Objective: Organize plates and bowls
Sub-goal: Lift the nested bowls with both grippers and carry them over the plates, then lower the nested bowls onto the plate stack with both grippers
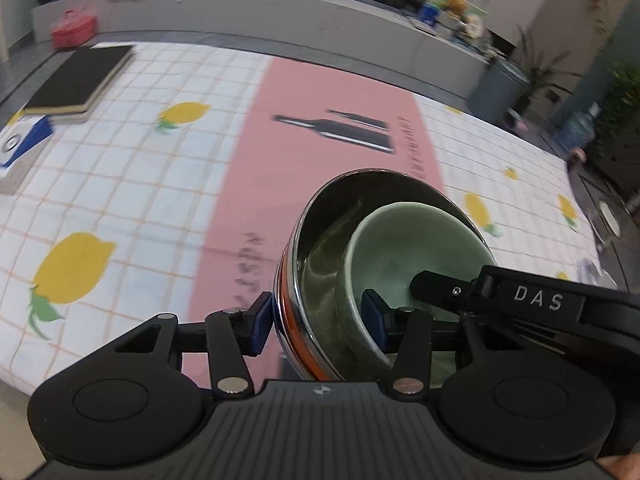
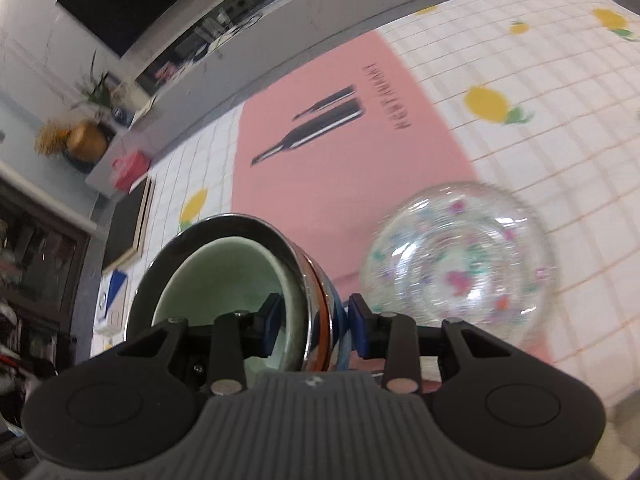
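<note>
Both jaws, mine, straddle the steel bowl (image 1: 320, 264) rim, green bowl (image 1: 416, 248) inside; grip seemingly loose, tilting could spill it.

Pale green bowl (image 1: 416, 240) inside a steel bowl (image 1: 316, 240) (orange-banded); glass bowl (image 2: 460, 260) speckled multicolour; tablecloth (image 1: 140, 184) white-checked with yellow lemons.

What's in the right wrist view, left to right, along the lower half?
Black board → green bowl, nested in the steel bowl → right gripper straddling both walls → glass bowl.
</note>
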